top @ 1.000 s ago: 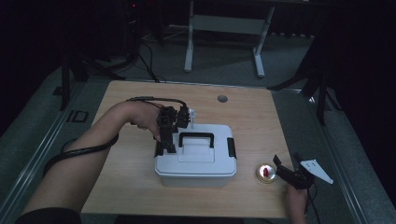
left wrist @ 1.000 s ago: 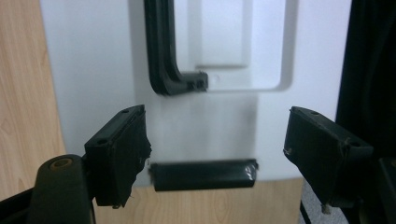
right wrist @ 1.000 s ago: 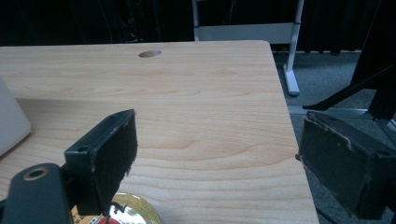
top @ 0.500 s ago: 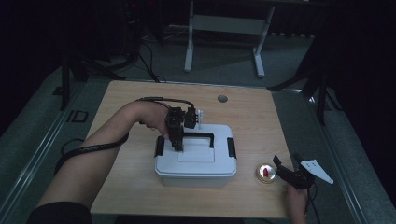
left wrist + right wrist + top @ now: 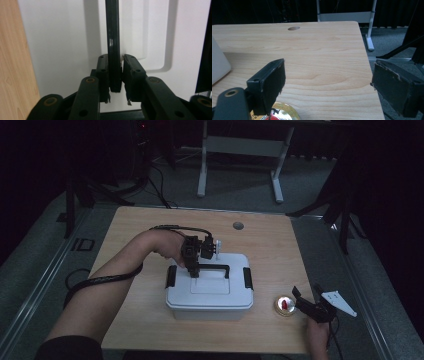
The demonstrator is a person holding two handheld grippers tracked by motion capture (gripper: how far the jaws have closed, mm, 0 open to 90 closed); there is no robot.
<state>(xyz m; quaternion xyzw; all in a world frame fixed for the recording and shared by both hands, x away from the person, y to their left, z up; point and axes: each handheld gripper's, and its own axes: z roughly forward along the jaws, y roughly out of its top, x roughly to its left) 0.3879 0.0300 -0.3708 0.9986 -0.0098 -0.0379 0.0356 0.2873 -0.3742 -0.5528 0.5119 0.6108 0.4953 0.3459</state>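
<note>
A white plastic storage box (image 5: 209, 292) with black side latches sat near the middle of the light wooden counter (image 5: 135, 227), lid on, its black carrying handle (image 5: 212, 268) lying across the top towards the far edge. The person's left forearm reached in from the near left, cable trailing back over the counter. The left tongs (image 5: 194, 271) pointed down at the left end of that handle. In the left gripper view the handle bar (image 5: 113, 45) ran straight up between the two black jaws, both pads pressed against its sides; the jaws had just been closing, and they stood clamped on the bar. White lid surface (image 5: 62, 50) lay behind, a strip of wood grain at the left edge.

The right tongs (image 5: 306, 305) rested low at the near right corner of the counter, grey three-cornered plate on top, well apart from the box. Its jaws stood wide, nothing between them. Just beside its tips lay a small round gold-rimmed disc with a red centre (image 5: 284, 305); in the right gripper view that disc (image 5: 284, 113) showed under the left jaw, at the bottom edge. A round cable hole (image 5: 238, 225) sat in the counter's far side. A metal-legged stand (image 5: 240, 145) stood on the floor beyond.
</note>
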